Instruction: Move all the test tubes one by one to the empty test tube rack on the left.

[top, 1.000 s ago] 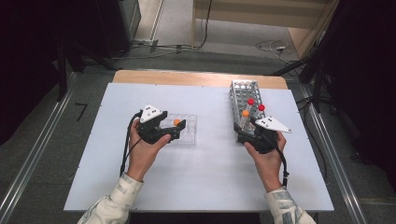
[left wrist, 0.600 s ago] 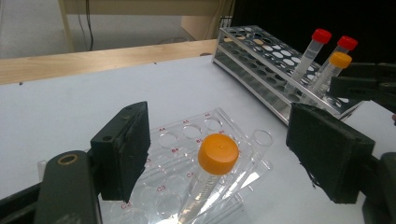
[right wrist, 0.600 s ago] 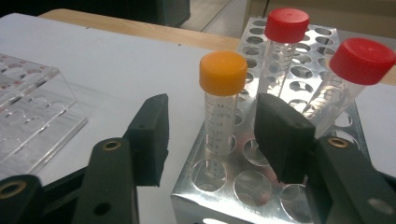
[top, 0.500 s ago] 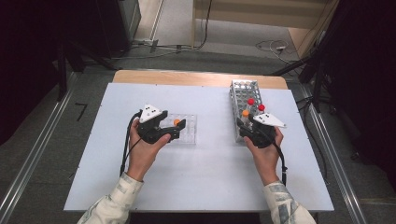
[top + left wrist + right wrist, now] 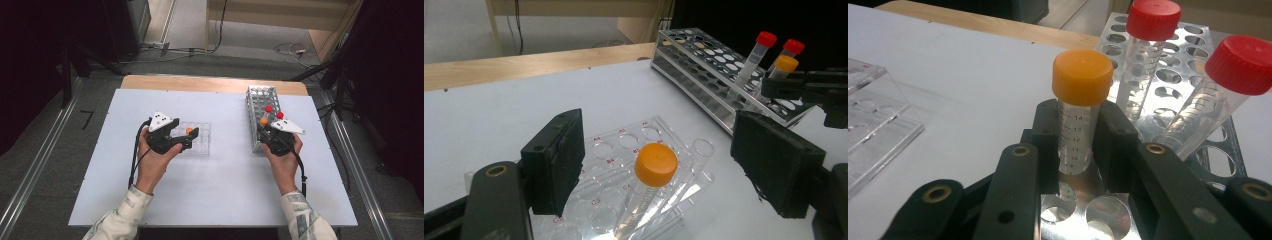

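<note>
A clear tube with an orange cap (image 5: 1082, 77) stands in the metal rack (image 5: 1178, 75). My right gripper (image 5: 1075, 145) is shut on it below the cap; its jaws have just been closing and both pads press on the tube. From above, this gripper (image 5: 266, 129) sits at the rack's near end (image 5: 257, 97). A second orange-capped tube (image 5: 655, 165) leans in the clear plastic rack (image 5: 624, 142). My left gripper (image 5: 666, 167) stands open around that tube, with neither pad touching it. The high view shows the left gripper (image 5: 182, 134) over the clear rack (image 5: 202, 137).
Two red-capped tubes (image 5: 1153, 20) (image 5: 1243, 62) stand in the metal rack just behind the held tube. The white table (image 5: 220, 180) has a wooden strip (image 5: 210, 84) along its far edge. Cables trail from both grippers toward the person.
The right gripper edged in toward the metal rack and its jaws closed on the orange-capped tube. The left gripper has not moved.
</note>
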{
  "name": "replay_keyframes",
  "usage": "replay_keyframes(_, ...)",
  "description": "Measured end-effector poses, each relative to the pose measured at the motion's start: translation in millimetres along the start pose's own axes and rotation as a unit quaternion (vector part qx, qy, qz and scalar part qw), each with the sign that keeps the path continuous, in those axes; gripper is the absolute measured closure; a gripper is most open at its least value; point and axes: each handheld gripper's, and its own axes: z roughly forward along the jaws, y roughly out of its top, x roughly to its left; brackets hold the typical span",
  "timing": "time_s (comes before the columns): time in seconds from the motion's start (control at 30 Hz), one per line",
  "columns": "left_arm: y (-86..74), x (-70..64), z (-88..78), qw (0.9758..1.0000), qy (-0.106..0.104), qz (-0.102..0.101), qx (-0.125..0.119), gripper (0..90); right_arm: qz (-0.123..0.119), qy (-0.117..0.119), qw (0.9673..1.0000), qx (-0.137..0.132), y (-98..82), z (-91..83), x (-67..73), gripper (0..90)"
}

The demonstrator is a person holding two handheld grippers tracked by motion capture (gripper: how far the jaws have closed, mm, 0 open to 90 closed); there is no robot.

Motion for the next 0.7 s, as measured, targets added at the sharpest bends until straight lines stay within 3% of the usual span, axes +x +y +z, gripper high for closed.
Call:
replay_keyframes(0.23,0.3,0.6,-0.3,1.0,0.001,0.0,-0.001,21.4,-0.002,0.002,0.9999,-0.013,5.2,-4.9,-1.0,70.9)
replay_keyframes(0.7,1.9,-1.1,-2.7,1.0,0.0,0.003,-0.002,21.5,-0.008,0.005,0.9982,-0.059,35.4,-33.5,-3.1,70.9)
